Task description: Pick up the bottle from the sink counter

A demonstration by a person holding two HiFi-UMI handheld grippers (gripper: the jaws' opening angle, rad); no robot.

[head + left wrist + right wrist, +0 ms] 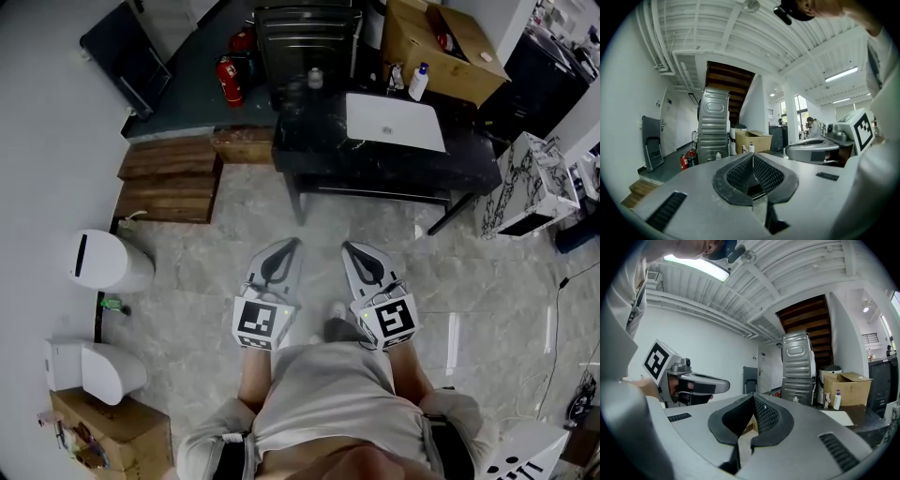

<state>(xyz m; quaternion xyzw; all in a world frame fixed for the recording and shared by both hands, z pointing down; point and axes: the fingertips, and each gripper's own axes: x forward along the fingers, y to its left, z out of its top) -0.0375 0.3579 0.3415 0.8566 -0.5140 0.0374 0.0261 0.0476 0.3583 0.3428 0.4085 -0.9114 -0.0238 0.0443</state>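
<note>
A white bottle with a blue cap (418, 82) stands on the black sink counter (319, 150), to the right of the white basin (394, 122). In the left gripper view the bottle (751, 147) shows small and far ahead, and the right gripper view has the bottle (837, 400) at the right. A smaller bottle (316, 78) stands at the counter's back left. Both grippers are held side by side over the floor, well short of the counter. My left gripper (294, 242) is shut and empty, and so is my right gripper (347, 246).
A cardboard box (441, 37) sits behind the bottle, with a metal cabinet (305, 33) to its left. Red fire extinguishers (229, 80) stand left of the counter. Wooden steps (169, 178) and a white bin (103, 261) are at the left, a marbled unit (530, 183) at the right.
</note>
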